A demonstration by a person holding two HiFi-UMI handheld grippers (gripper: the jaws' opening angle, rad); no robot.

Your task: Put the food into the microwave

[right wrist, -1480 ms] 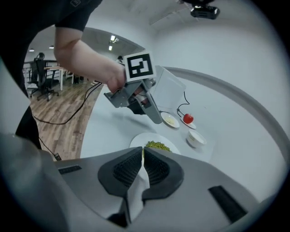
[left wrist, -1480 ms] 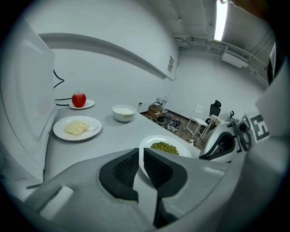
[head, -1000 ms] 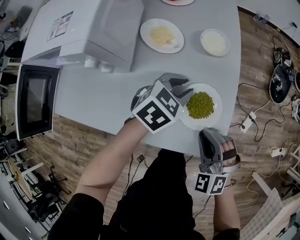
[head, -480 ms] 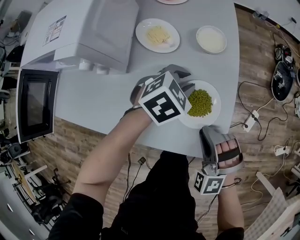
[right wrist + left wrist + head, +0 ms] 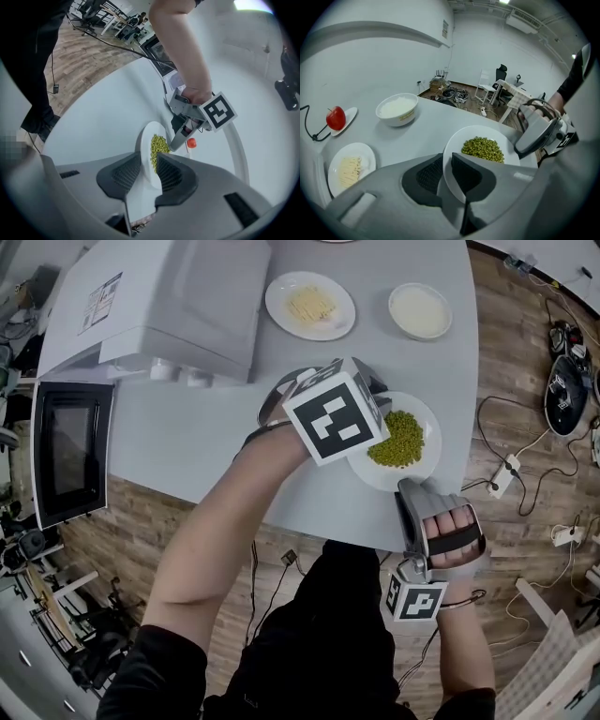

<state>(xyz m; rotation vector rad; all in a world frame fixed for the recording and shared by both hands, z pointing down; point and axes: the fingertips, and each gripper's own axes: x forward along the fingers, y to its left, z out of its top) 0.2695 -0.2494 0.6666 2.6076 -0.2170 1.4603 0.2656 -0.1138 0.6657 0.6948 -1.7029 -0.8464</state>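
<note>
A white plate (image 5: 418, 471) of green peas (image 5: 397, 438) sits near the grey table's front edge. My left gripper (image 5: 364, 423) has its jaws over the plate's left rim (image 5: 506, 152); they have just been closing and now pinch it (image 5: 446, 171). My right gripper (image 5: 412, 487) reaches the near rim from below. Its jaws (image 5: 149, 171) have just been opening and straddle the rim (image 5: 146, 140) without squeezing it. The white microwave (image 5: 178, 306) stands at the far left with its door (image 5: 70, 451) swung open.
A plate of yellow noodles (image 5: 310, 306) and a bowl of white food (image 5: 420, 311) stand behind the pea plate. A red apple (image 5: 336, 117) lies on a saucer farther back. Cables (image 5: 511, 470) and power strips lie on the wooden floor at the right.
The left gripper rolled and settled onto the plate's left rim. The right gripper rose from below the table edge and took the plate's near rim between its jaws.
</note>
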